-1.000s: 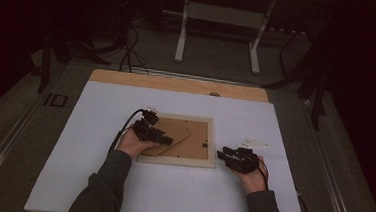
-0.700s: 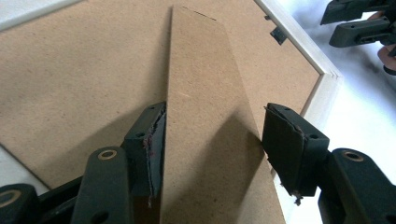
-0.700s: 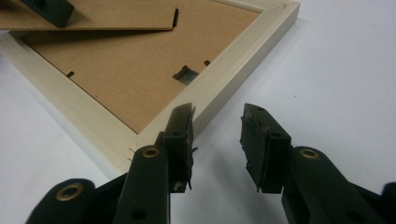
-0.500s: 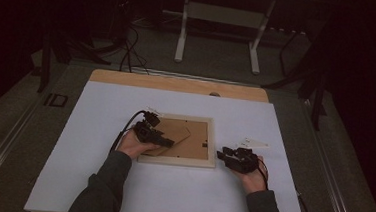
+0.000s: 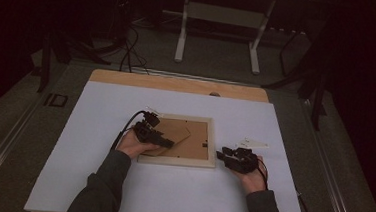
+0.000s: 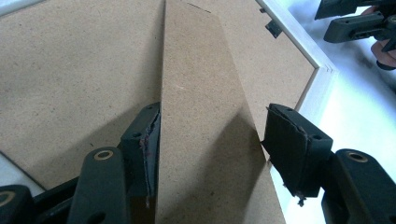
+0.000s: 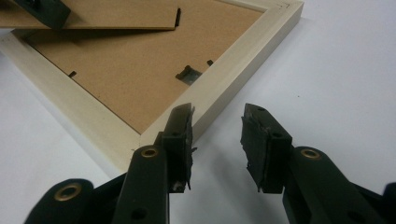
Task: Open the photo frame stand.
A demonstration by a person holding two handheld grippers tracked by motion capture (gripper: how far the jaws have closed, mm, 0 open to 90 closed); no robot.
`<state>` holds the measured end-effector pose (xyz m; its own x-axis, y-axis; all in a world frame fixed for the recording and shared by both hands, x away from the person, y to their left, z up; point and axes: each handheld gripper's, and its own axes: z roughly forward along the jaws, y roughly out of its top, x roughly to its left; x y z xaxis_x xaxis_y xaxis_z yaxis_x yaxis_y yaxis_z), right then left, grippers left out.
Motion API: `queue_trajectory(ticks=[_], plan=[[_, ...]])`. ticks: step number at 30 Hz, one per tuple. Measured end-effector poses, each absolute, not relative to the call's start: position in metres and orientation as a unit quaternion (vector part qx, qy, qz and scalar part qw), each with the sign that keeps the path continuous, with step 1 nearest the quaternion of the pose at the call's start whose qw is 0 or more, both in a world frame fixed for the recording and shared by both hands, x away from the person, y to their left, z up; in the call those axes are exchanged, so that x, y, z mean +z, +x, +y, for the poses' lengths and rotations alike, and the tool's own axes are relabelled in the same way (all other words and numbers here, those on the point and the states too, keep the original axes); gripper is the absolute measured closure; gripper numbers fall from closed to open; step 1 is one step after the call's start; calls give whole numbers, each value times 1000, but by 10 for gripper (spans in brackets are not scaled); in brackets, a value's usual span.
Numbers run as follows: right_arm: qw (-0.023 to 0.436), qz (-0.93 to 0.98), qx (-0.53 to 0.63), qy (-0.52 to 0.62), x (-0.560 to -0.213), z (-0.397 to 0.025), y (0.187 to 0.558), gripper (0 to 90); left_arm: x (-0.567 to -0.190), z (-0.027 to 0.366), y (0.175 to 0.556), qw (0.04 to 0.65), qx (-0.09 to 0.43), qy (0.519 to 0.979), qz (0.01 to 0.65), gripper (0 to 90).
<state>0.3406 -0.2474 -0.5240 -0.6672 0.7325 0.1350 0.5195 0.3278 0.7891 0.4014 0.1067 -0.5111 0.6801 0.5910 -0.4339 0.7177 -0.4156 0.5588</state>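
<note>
Nearest me in the left gripper view, my left gripper (image 6: 210, 144) has its jaws spread around the stand (image 6: 205, 107), a brown board flap raised off the back of the frame (image 6: 322, 79). The left jaw's pad touches the flap's edge; the right jaw stands clear of it, over the pale rim, so the fingers are released, not clamped. From the high view the same gripper (image 5: 166, 143) sits over the frame's left half, the frame (image 5: 211, 160) lying face down near the middle of the white table (image 5: 85, 179).

My right gripper (image 7: 215, 140) hovers just off the frame's corner (image 7: 243, 65), jaws apart and holding nothing; the left jaw hangs just over the rim, the right one above bare table (image 7: 345, 70). In the high view it (image 5: 221, 155) points at the frame's right edge, close beside it. Farther right lies a small white scrap (image 5: 253, 142).

Against half a second ago, both grippers and the frame sit much as they did, with no shift I can make out
</note>
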Motion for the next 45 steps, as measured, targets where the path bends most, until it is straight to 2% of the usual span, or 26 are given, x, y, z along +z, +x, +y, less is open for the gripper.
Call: queue_trajectory(ticks=[6,32,45], plan=[[123,806,431,388,-524,-247,341,622,-511,107,401,371,-89,837,392,400],[119,805,432,389,-525,-246,342,615,-504,98,392,347,-26,862,369,425],[105,788,461,394,-516,-244,352,592,-493,93,380,350,29,873,339,425]])
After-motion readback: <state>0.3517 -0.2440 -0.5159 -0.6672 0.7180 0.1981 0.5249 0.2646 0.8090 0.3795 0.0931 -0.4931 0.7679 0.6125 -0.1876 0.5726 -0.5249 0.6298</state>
